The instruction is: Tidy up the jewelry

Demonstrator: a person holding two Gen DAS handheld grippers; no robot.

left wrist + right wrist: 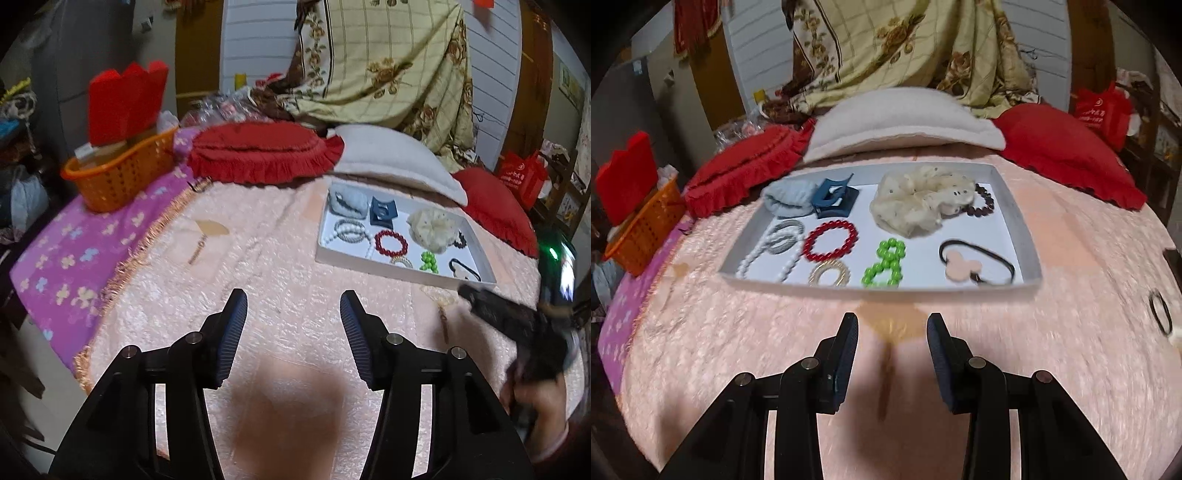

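Note:
A white tray (1015, 206) lies on the pink bedspread and holds several pieces: a red bead bracelet (830, 240), a green bead bracelet (884, 264), a white bead string (764, 258), a blue hair claw (833, 199), a cream scrunchie (919, 199) and a black hair tie with a pink charm (975, 262). The tray also shows in the left wrist view (321, 236). My right gripper (892, 325) is open and empty just in front of the tray. My left gripper (293, 302) is open and empty over the bedspread, left of the tray. A black hair tie (1161, 312) lies loose at the right.
Red frilled cushions (258, 151) and a white pillow (905, 122) lie behind the tray. An orange basket (122, 177) with red cards stands at the left on a purple sheet. A gold fan-shaped print with a tassel (208, 230) shows on the bedspread.

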